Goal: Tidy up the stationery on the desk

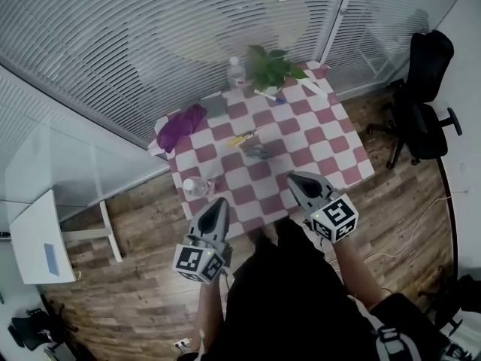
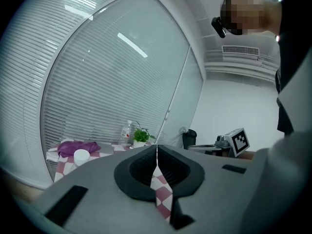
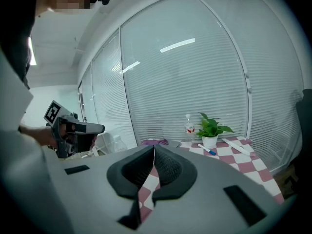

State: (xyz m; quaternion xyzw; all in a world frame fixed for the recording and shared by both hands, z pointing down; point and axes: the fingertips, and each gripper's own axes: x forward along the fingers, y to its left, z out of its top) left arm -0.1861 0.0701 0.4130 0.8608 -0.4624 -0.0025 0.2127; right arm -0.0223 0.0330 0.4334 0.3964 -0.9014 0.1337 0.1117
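The left gripper (image 1: 219, 204) and right gripper (image 1: 294, 178), both grey claws with jaws pressed together and empty, hover at the near edge of a desk (image 1: 331, 138) covered by a smooth red-and-white checked cloth. Thin pens (image 1: 252, 145) lie loose at its middle, and a marker (image 1: 269, 95) sits at the far edge. The slim barrels could roll away when pinched, and a far reach might topple the clear plastic bottle (image 1: 236, 72).

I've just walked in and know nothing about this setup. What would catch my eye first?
The red-and-white checkered table by the blinds stands out, with a green potted plant at its far edge and a purple cloth on its left corner. At the near edge a person holds the left gripper and right gripper, each bearing a black-and-white marker cube, both shut and empty. A few pens lie mid-table.
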